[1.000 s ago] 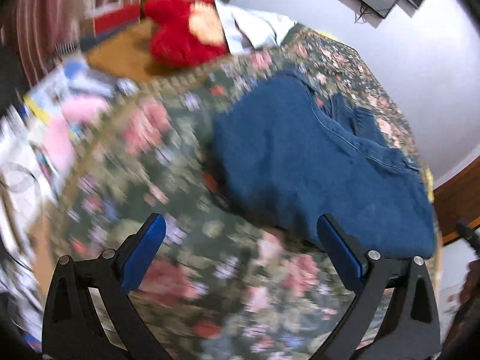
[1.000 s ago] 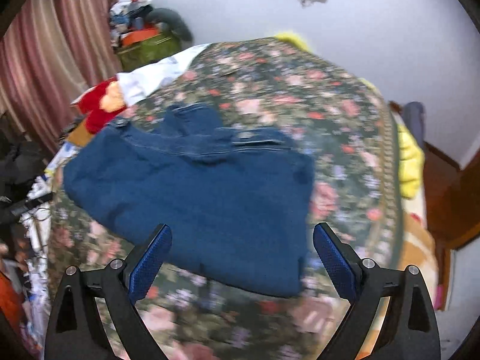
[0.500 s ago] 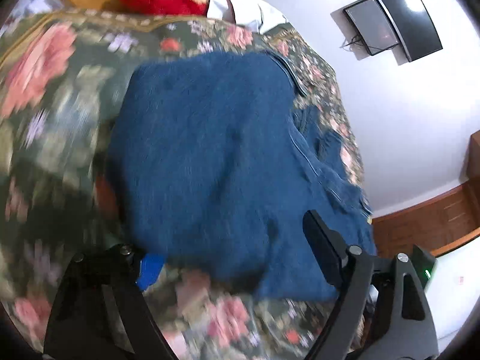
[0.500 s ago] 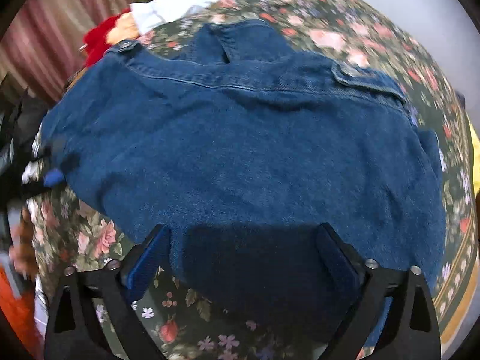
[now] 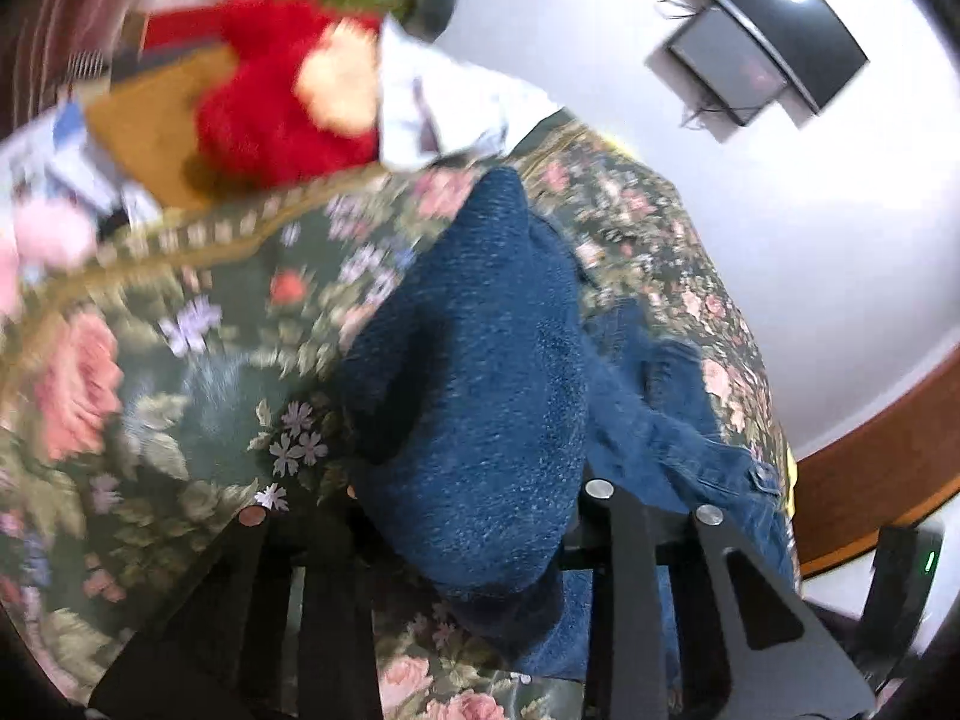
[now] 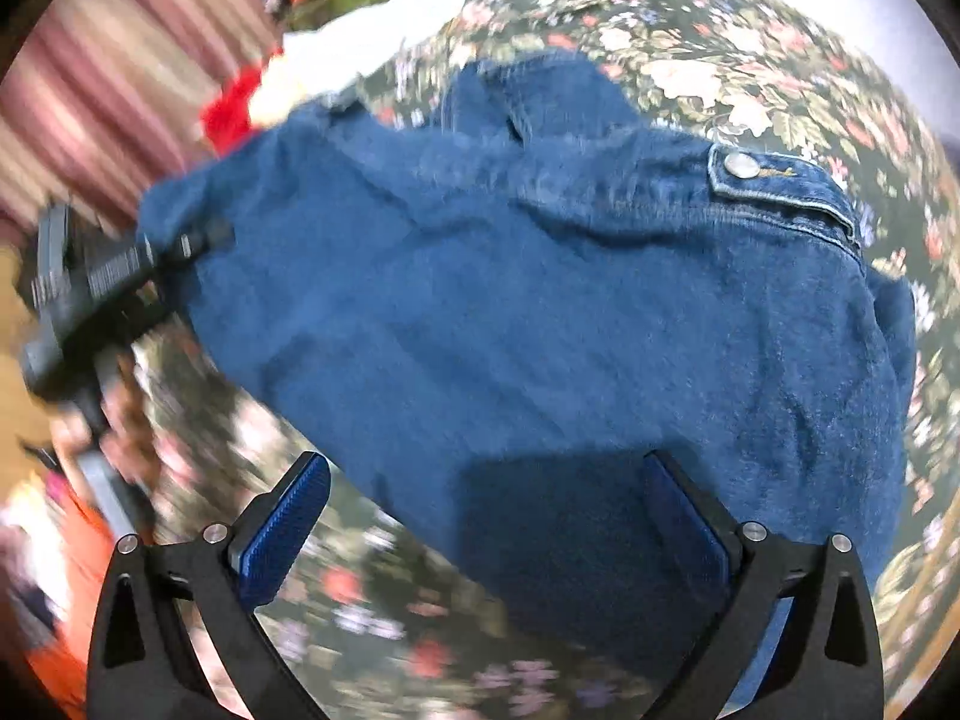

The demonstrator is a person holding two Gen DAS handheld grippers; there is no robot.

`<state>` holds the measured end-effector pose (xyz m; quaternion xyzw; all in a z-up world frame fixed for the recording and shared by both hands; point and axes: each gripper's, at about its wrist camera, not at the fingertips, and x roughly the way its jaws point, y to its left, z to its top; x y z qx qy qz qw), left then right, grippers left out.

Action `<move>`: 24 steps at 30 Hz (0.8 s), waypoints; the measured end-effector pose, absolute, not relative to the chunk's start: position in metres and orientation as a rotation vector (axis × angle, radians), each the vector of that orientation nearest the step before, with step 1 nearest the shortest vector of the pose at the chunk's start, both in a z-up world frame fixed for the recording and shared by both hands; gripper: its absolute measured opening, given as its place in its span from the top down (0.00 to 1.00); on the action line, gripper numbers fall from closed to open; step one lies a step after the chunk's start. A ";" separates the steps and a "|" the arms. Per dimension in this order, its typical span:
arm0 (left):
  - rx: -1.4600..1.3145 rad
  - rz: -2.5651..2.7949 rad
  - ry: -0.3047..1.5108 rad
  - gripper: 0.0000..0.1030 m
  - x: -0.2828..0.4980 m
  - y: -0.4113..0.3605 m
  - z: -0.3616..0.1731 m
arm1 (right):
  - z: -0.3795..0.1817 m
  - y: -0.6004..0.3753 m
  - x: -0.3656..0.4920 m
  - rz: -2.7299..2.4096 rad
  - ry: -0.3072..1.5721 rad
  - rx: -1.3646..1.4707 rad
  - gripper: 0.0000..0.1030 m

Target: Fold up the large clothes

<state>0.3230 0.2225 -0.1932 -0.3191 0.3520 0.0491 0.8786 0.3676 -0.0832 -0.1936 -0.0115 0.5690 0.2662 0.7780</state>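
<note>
left gripper (image 5: pixel 474 516) is clamped on the left edge of the denim jacket (image 6: pixel 540 300), lifting that side off the floral bedspread (image 5: pixel 150 390), likely to fold it inward. right gripper (image 6: pixel 486 522) waits spread wide over the near hem, gripping nothing.

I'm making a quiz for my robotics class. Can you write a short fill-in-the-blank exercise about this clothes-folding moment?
1. The denim jacket lies on a bedspread with a ____ pattern.
2. The left tool is shut on the ____.
3. The right tool has its fingers ____.
4. The plush toy past the bedspread is mostly ____.

Missing words: floral; jacket; open; red
</note>
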 end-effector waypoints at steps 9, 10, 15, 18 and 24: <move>-0.464 0.145 0.603 0.71 0.278 0.196 -0.132 | -0.213 -0.012 0.372 0.625 1.275 -0.072 0.00; -0.446 0.150 0.610 0.71 0.276 0.194 -0.133 | -0.228 0.001 0.372 0.632 1.316 -0.103 0.00; -0.349 0.199 0.658 0.71 0.280 0.184 -0.147 | -0.256 0.038 0.359 0.633 1.292 -0.278 0.00; -0.321 0.193 0.647 0.72 0.284 0.179 -0.139 | -0.253 0.042 0.357 0.648 1.304 -0.318 0.00; -0.167 0.126 0.592 0.73 0.302 0.130 -0.106 | -0.200 -0.036 0.370 0.685 1.312 0.003 0.01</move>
